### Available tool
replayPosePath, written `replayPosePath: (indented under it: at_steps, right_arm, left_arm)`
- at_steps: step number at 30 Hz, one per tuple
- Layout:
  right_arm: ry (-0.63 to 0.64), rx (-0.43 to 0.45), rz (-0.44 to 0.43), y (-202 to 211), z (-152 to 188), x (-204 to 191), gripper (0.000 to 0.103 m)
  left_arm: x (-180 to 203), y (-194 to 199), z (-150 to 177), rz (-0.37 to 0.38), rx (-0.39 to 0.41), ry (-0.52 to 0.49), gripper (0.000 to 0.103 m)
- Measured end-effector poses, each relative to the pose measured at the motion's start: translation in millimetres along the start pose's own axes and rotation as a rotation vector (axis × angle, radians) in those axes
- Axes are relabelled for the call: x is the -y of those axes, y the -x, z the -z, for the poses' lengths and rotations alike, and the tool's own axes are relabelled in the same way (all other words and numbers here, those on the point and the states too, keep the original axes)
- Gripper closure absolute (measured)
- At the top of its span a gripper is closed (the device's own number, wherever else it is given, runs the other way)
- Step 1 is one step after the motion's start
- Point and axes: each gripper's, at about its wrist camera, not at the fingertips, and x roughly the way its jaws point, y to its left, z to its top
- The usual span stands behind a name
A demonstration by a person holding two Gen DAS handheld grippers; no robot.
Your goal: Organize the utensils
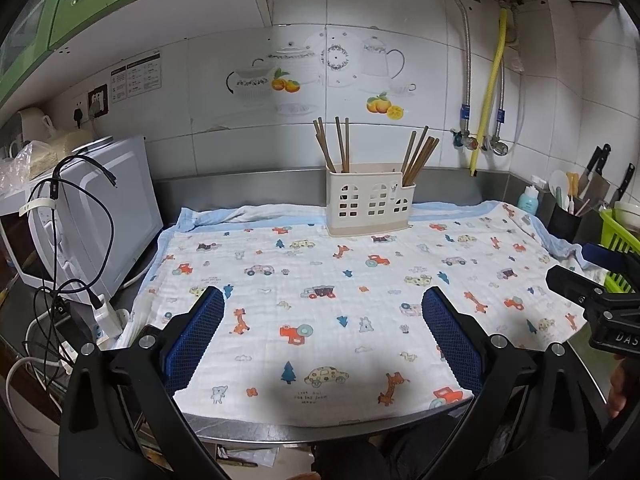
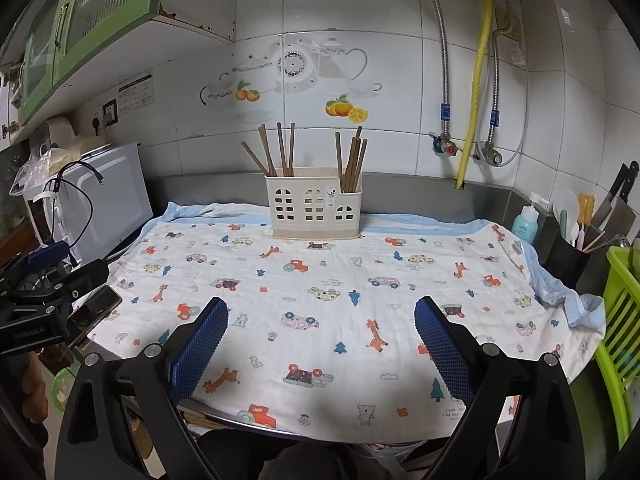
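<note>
A cream plastic utensil holder stands at the back of the patterned cloth. Several brown chopsticks lean in its left compartment and several more chopsticks in its right one. My left gripper hovers open over the cloth's near half, nothing between its blue pads. My right gripper is also open and empty above the near cloth. Each gripper shows at the other view's edge: the right gripper, the left gripper.
A white microwave with dangling cables stands at the left. A dark phone lies by the cloth's left edge. At the right are a black cup of tools, a soap bottle, knives and a green basket.
</note>
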Motion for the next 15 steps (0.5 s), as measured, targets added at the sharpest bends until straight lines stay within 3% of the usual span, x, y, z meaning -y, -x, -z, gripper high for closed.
replayPosePath:
  at_steps: [15]
  right_arm:
    - [0.006, -0.004, -0.008, 1.3, 3.6, -2.7, 0.012]
  left_arm:
    - [1.3, 5.8, 5.5, -0.001, 0.002, -0.001, 0.005]
